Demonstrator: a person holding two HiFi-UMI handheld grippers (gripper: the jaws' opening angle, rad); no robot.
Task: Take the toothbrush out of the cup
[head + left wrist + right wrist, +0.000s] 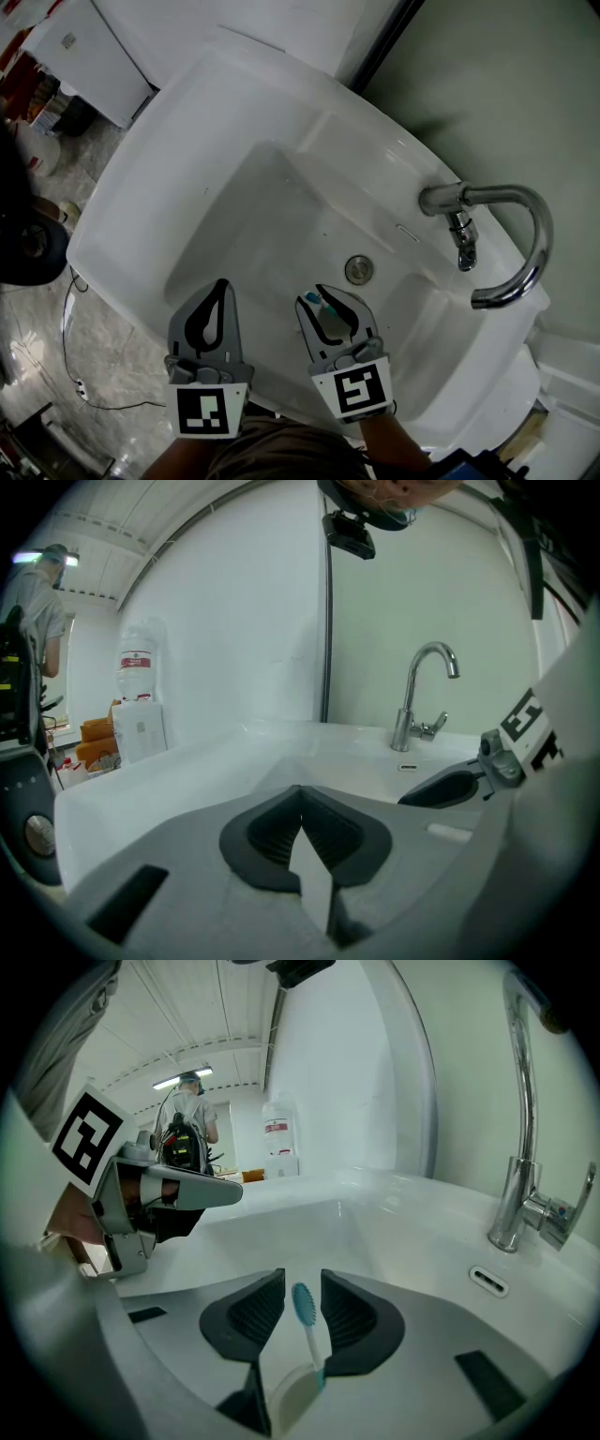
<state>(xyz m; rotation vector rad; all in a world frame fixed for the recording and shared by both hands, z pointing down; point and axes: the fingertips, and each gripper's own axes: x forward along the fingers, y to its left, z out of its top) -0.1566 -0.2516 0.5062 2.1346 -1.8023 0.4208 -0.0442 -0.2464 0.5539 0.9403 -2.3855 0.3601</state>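
Right gripper (302, 1279) is hovering with jaws apart either side of the toothbrush (310, 1335), pads not yet pressing, the brush standing upright in the white cup (289, 1399) just on the near side of the drain (359, 270). Left gripper (223, 285) is idling pinched together, empty, left of that drain. It's looking light, stiff and slick, so I'm favouring the thin neck under the bristles.

No legible text — the bottle label (137, 660) (red, far off) is blurred.
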